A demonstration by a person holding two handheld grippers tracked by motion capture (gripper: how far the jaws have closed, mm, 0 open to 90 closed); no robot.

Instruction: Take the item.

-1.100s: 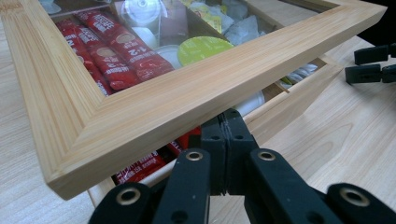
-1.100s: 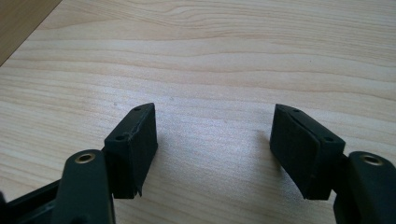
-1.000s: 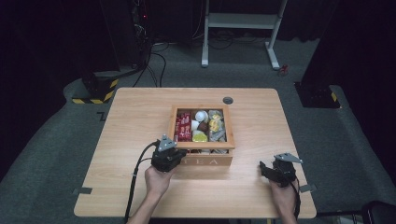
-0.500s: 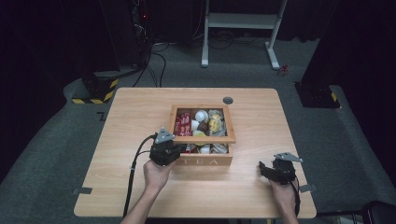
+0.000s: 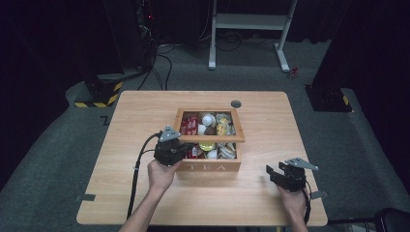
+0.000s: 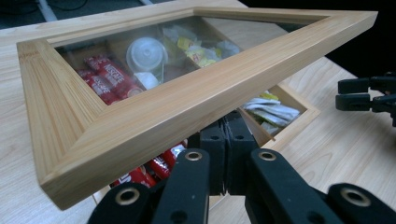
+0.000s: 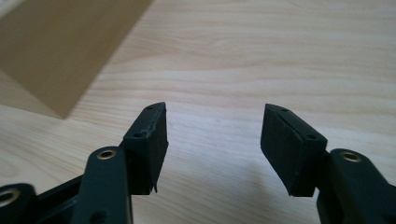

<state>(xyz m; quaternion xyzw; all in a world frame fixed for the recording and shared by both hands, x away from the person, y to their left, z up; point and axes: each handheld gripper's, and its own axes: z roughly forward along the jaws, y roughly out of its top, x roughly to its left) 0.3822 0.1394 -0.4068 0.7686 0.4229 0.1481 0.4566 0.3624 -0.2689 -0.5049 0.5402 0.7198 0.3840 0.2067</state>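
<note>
A wooden tea box [image 5: 208, 166] marked TEA stands mid-table. Its glass-windowed lid [image 5: 212, 138] is tilted up at the front, hinged at the back. My left gripper [image 5: 181, 147] is at the box's front left, its jaws shut together and tucked under the lid's front frame [image 6: 140, 121]; the left gripper [image 6: 229, 137] tips are hidden by that frame. Inside the box lie red sachets [image 6: 105, 77], a white capsule [image 6: 147, 49] and tea bags [image 6: 275, 109]. My right gripper [image 5: 271, 173] [image 7: 212, 135] rests open over bare table at the front right, apart from the box.
A small black disc [image 5: 236, 103] sits near the table's far edge behind the box. The left gripper's cable [image 5: 138, 174] trails toward the front edge. A box corner [image 7: 56, 46] lies to the upper left in the right gripper view. A white stand [image 5: 251, 21] is on the floor beyond.
The left gripper has moved forward and up at the box's front, and the lid's front edge has risen with it. The right gripper has stayed in place.
</note>
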